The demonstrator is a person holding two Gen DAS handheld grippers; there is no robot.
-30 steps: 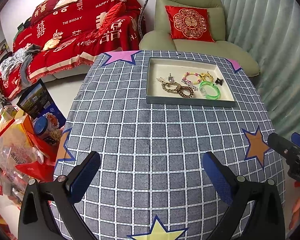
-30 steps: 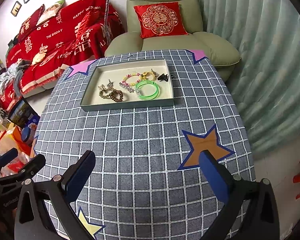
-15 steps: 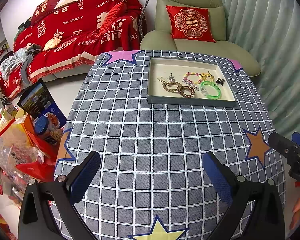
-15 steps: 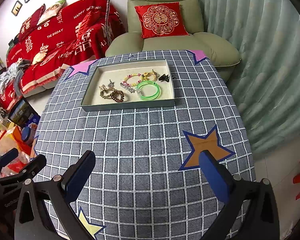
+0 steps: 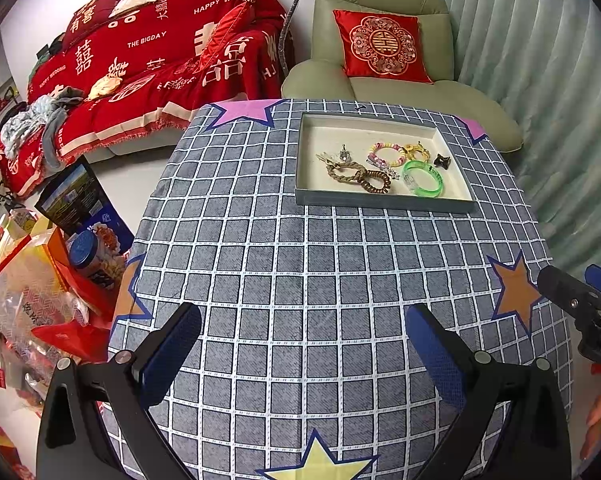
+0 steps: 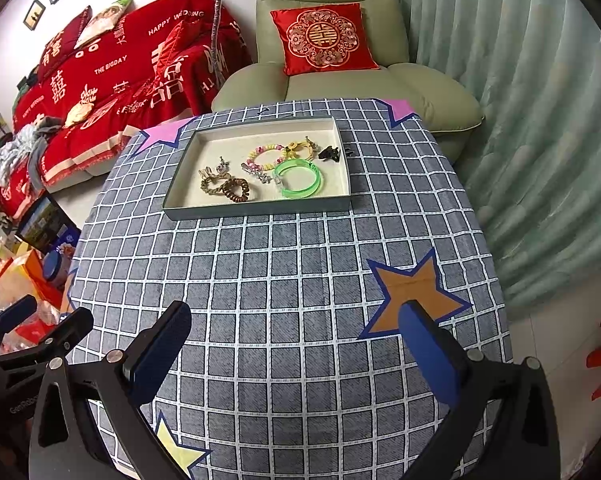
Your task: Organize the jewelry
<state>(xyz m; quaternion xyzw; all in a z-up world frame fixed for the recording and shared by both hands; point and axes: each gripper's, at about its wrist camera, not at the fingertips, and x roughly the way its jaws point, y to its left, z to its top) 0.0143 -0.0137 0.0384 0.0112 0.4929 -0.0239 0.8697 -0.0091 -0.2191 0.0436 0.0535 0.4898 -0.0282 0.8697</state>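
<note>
Left gripper [image 5: 302, 346]: fingers spread wide, nothing between the blue pads [image 5: 172, 354], only checked cloth [image 5: 300, 280] below. Right gripper [image 6: 294, 350]: likewise wide open and empty, its right pad [image 6: 428, 354] over an orange star [image 6: 414, 294] printed on the cloth. Both held low over the near edge of the table, side by side; tip of the right one visible beyond the left gripper's right finger, tip of the left one beyond the right gripper's left finger.

Tray [image 5: 380, 200], shallow and grey-walled with a pale floor, straight ahead of both pairs of fingers at the far end of the table, well apart from the tips. From the left gripper, slightly right of the midline; from the right gripper, slightly left of it.

Inside the tray, all clustered toward the middle and right:
- green bangle [image 5: 423, 179], nearest the front wall, lying flat
- two brown hair ties [image 5: 358, 176], touching each other, left of the bangle
- bead bracelet [image 5: 386, 153], pink and yellow, behind the bangle
- yellow piece [image 5: 416, 151] touching the bracelet's right side; kind unclear
- small black clip [image 5: 441, 160] at the far right, by the wall
- small silver bits [image 5: 342, 155] behind the hair ties; too small to identify

Beyond the table: green armchair [image 5: 380, 60] with a red cushion [image 5: 382, 46], red-covered sofa [image 5: 148, 60] off past the left fingers, pale curtain [image 6: 520, 120] past the right fingers. Bags and boxes [image 5: 40, 280] on the floor left of the table.
</note>
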